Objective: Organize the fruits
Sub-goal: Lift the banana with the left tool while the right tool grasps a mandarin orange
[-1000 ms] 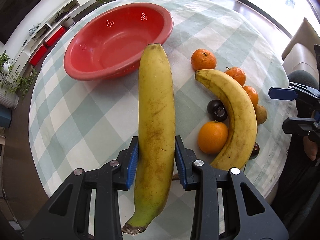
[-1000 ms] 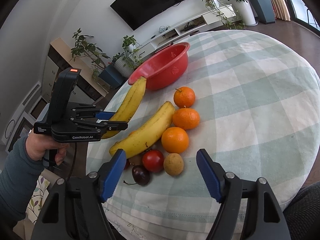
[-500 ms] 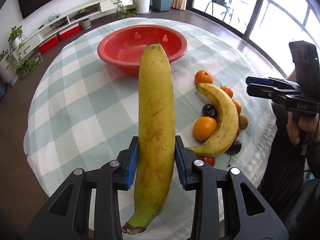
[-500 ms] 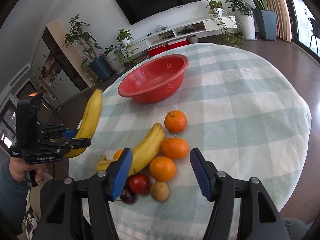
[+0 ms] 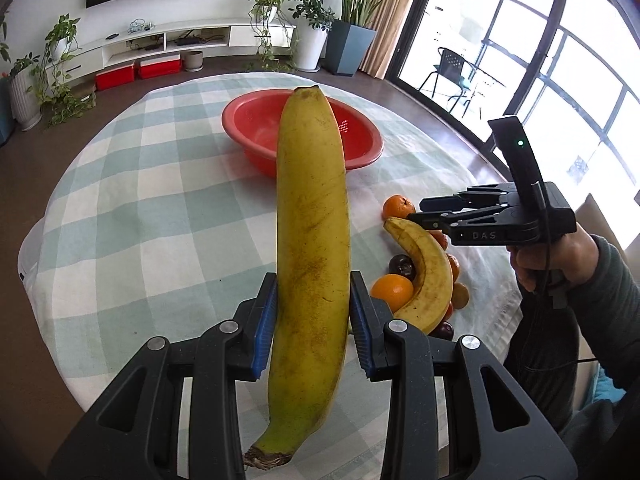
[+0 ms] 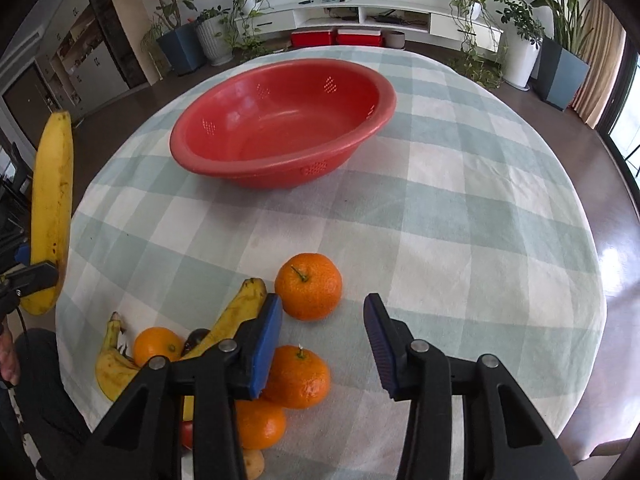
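My left gripper (image 5: pixel 313 320) is shut on a long yellow banana (image 5: pixel 312 240), held above the checked tablecloth with its tip toward the red colander bowl (image 5: pixel 248 120). A second banana (image 5: pixel 424 276) lies on the table among oranges (image 5: pixel 392 290) and dark plums (image 5: pixel 402 266). In the right wrist view my right gripper (image 6: pixel 324 332) hovers over that fruit pile with its jaws closing and nothing between them. An orange (image 6: pixel 309 286) sits just past its left fingertip, another orange (image 6: pixel 298 376) below it. The red colander bowl (image 6: pixel 280 120) stands empty behind.
The round table with the checked cloth (image 6: pixel 460 220) drops off at its near edge by the fruit pile. A person's hand and sleeve (image 5: pixel 580 264) hold the right gripper. Potted plants (image 6: pixel 560 60) and a low TV shelf stand beyond the table.
The right gripper's jaws have narrowed and it has swung over the fruit pile, toward the oranges. The left gripper has turned with its banana, now facing the bowl and window side.
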